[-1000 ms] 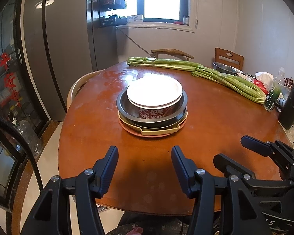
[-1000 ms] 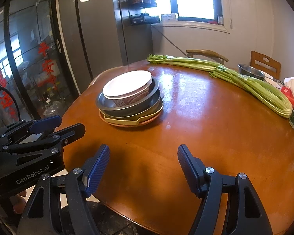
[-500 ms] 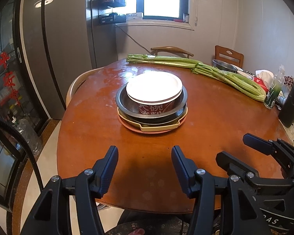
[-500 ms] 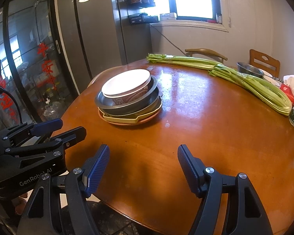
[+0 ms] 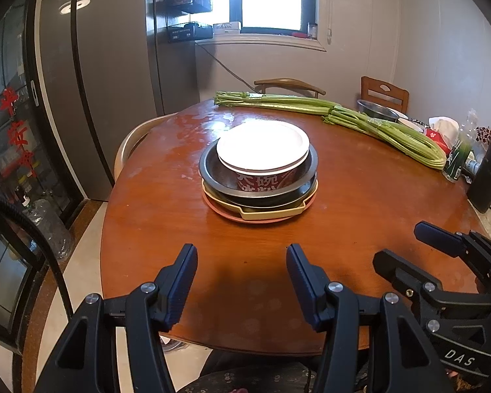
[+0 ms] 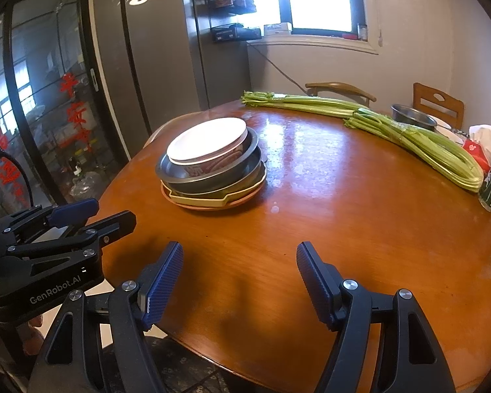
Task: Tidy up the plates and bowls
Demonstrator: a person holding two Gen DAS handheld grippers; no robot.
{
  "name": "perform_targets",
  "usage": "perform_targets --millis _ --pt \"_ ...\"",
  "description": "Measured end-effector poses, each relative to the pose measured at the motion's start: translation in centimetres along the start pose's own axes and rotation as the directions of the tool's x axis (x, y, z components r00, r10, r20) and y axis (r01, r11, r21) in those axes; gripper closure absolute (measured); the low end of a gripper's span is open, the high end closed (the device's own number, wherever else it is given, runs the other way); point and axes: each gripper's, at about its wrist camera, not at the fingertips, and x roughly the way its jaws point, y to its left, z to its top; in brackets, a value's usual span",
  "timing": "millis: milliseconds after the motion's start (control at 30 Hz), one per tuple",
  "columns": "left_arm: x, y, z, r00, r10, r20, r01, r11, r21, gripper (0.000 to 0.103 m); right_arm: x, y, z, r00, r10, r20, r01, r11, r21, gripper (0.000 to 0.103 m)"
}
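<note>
A stack of dishes stands on the round wooden table (image 5: 360, 196): a white plate (image 5: 263, 145) on a red patterned bowl (image 5: 262, 181), inside metal bowls (image 5: 209, 170), on a yellow tray (image 5: 271, 213) and a pink plate (image 5: 219, 211). The stack also shows in the right wrist view (image 6: 209, 163). My left gripper (image 5: 242, 281) is open and empty over the table's near edge, well short of the stack. My right gripper (image 6: 239, 278) is open and empty to its right.
Long celery bunches (image 5: 360, 118) lie across the far side of the table. A metal bowl (image 5: 376, 109), tissue pack (image 5: 442, 127), green bottle (image 5: 456, 160) and black flask (image 5: 487, 170) crowd the right edge. Chairs (image 5: 288, 85) stand behind; a fridge (image 5: 114, 65) is at left.
Both grippers have drawn back slightly from the stack toward the table's near edge. Both stay open and empty. The dishes have not moved.
</note>
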Motion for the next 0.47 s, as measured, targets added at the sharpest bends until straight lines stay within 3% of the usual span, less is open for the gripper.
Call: perform_targets --millis 467 --pt "2.0 1.8 1.7 0.999 0.03 -0.02 -0.03 1.0 0.005 0.046 1.0 -0.5 0.6 0.999 -0.022 -0.028 0.021 1.0 -0.019 0.028"
